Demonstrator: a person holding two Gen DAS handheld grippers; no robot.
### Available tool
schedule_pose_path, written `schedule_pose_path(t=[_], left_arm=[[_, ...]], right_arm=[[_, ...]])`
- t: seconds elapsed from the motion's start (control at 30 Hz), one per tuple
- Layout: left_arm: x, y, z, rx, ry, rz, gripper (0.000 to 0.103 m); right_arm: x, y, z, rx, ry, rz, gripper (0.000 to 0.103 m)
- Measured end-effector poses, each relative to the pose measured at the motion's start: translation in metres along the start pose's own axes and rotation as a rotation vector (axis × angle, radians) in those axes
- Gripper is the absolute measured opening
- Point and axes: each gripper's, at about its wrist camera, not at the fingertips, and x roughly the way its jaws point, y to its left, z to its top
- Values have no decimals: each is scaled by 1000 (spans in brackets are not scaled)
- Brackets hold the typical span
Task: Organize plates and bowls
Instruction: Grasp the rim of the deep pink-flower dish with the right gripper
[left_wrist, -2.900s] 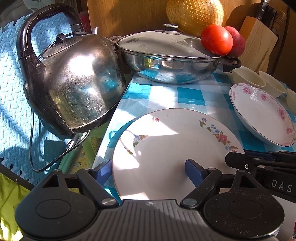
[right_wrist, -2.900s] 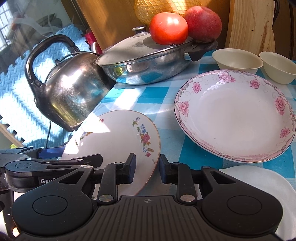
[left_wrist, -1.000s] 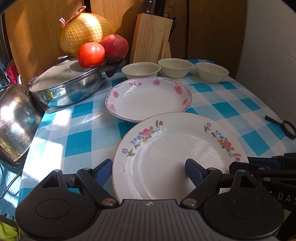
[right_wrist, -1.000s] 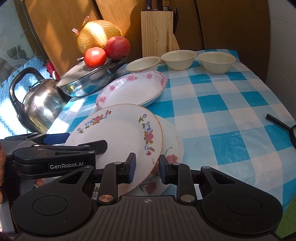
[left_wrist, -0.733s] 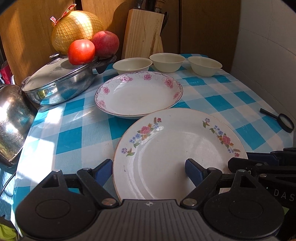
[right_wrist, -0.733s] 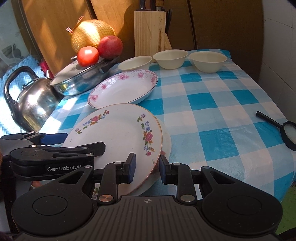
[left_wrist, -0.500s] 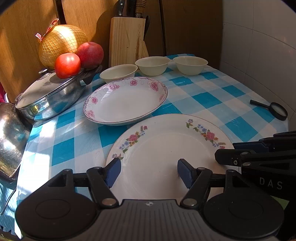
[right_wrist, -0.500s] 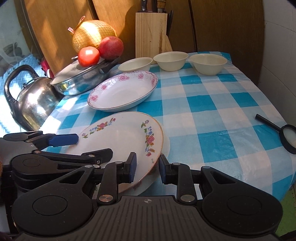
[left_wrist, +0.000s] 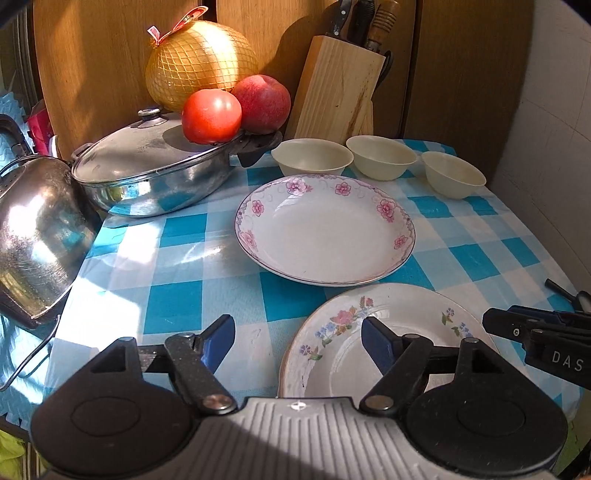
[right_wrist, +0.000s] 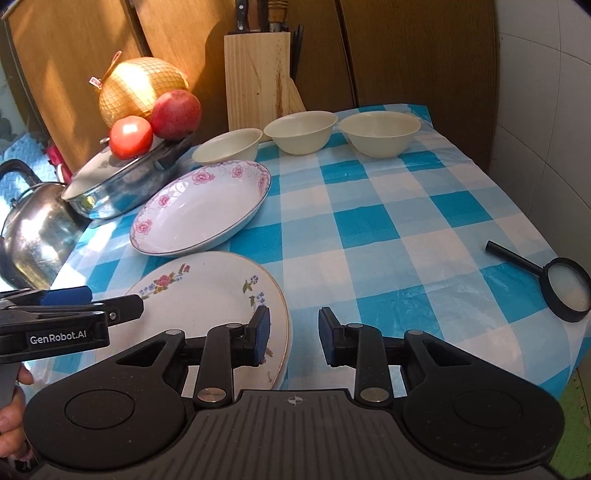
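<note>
The left gripper (left_wrist: 297, 334) has its jaws spread wide with nothing between them; its right finger hangs over the flowered plate (left_wrist: 388, 343), its left finger over bare tablecloth (left_wrist: 173, 273); the right gripper (right_wrist: 293, 334) is likewise parted and empty, its left finger above the plate's right rim, its right finger over the cloth beside it.

The flowered plate lies flat at the near edge of the table, towards its left side; a second rim shows just under its right edge, so it sits on another plate (right_wrist: 289, 347); just behind it, close but whether touching I cannot tell, lies a deep plate with pink flowers (left_wrist: 325, 229); three cream bowls (left_wrist: 312, 157) (left_wrist: 382, 157) (left_wrist: 452, 179) stand in a row along the far edge, in front of a wooden knife block (left_wrist: 338, 88).

At the far left corner sits a lidded steel pan (left_wrist: 155, 170) with a tomato (left_wrist: 211, 116) and a red fruit (left_wrist: 260, 103) on its lid and a netted pomelo (left_wrist: 199, 64) behind; a steel kettle (left_wrist: 33, 236) stands at the left edge; a magnifying glass (right_wrist: 565, 291) lies near the right edge, well apart from the plates.
</note>
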Motion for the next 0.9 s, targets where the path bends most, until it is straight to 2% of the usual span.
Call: schedule_pose_path(t=[0.1, 0.23, 0.33, 0.47, 0.67, 0.9], left_arm=[[5, -1, 8, -2, -18, 34, 75], [23, -2, 12, 20, 10, 86, 75], [32, 0, 16, 8, 30, 87, 75], [37, -2, 24, 27, 4, 116, 75], [52, 1, 40, 52, -17, 177, 77], [72, 13, 50, 28, 7, 197, 77]], right_arm=[[7, 7, 14, -18, -28, 10, 39], [21, 9, 31, -17, -36, 22, 40], [32, 7, 40, -13, -32, 17, 40], [44, 5, 50, 23, -14, 36, 40], [62, 13, 70, 8, -30, 34, 42], [87, 19, 87, -4, -26, 25, 43]])
